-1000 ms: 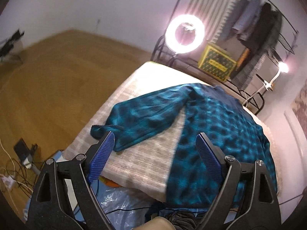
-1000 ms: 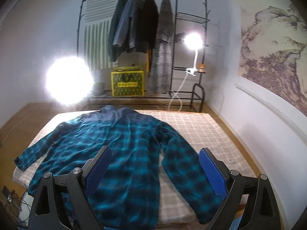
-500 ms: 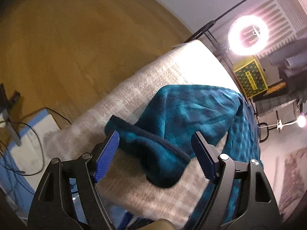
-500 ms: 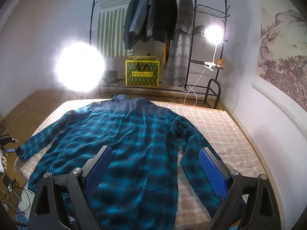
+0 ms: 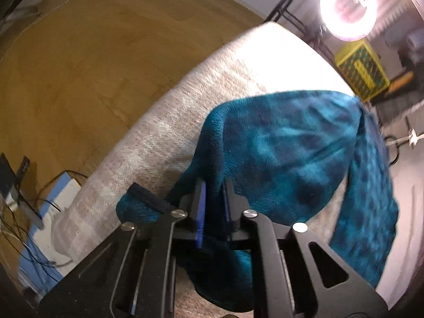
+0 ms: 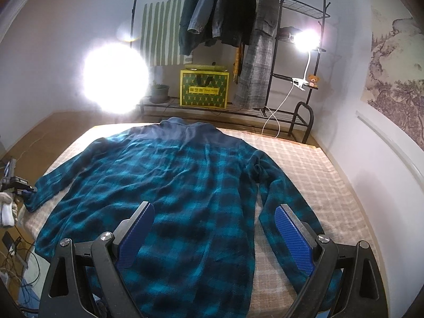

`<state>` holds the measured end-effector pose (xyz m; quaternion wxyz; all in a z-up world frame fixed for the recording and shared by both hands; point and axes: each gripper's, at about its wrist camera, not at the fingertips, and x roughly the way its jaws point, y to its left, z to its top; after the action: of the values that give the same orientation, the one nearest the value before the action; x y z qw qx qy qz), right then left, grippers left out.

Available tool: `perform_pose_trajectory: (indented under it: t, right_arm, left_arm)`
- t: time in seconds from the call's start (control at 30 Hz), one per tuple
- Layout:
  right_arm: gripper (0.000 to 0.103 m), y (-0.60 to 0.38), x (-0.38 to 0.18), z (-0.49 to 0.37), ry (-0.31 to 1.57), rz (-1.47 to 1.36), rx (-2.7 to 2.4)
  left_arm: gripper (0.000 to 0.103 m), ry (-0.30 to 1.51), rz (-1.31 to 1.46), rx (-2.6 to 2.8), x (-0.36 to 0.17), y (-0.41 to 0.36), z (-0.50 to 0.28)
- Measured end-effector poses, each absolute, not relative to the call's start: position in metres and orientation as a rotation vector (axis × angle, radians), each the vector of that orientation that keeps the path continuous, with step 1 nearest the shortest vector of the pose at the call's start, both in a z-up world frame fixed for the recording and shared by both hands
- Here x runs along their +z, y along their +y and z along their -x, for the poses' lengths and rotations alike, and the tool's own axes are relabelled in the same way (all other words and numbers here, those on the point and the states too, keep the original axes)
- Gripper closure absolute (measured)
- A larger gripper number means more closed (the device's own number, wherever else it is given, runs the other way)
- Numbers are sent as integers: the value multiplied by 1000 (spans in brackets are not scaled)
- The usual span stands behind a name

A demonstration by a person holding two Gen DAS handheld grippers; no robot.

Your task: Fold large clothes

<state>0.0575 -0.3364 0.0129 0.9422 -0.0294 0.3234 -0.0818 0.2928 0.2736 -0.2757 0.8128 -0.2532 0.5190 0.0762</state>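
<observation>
1. Left gripper (image 5: 213, 206): jaws have just been closing and now pinch the left sleeve (image 5: 278, 153) near its cuff, cloth between the pads, at the bed's near-left corner.
2. Right gripper (image 6: 214, 233): jaws spread wide, nothing held, hovering over the shirt's lower hem.
3. Plaid shirt (image 6: 185, 185) lies flat, collar toward the far rack (image 6: 296, 53), on the bed (image 6: 304, 164).
4. Step judged: first sleeve fold begins. Next move likely calls for lifting the sleeve and carrying it across the body.
5. Room: bare blanket right of the shirt; the cuff sits close to the bed edge, cables (image 5: 39, 198) on the floor below.
</observation>
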Motion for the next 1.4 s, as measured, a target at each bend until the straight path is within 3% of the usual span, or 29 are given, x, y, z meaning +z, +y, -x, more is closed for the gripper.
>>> perform_pose_trajectory:
  t: [0.2, 0.4, 0.47, 0.67, 0.83, 1.0, 1.4]
  right_arm:
    - [16, -334, 5, -61, 697, 43, -107]
    - [39, -334, -10, -74, 745, -26, -17]
    - [53, -333, -16, -81, 766, -57, 20]
    - [65, -318, -42, -111, 811, -97, 163]
    - [71, -300, -66, -136, 862, -70, 231]
    - [73, -287, -76, -149, 890, -127, 311]
    - [71, -258, -107, -164, 989, -253, 432]
  left_arm:
    - [100, 1010, 665, 94, -258, 275, -277]
    - [101, 905, 633, -37, -205, 244, -256]
    - [101, 873, 630, -80, -187, 233, -252]
    - [101, 795, 571, -245, -138, 164, -228]
    - [101, 794, 459, -412, -120, 82, -195]
    - [101, 863, 273, -463, -135, 21, -170]
    - [99, 1001, 98, -491, -170, -17, -142]
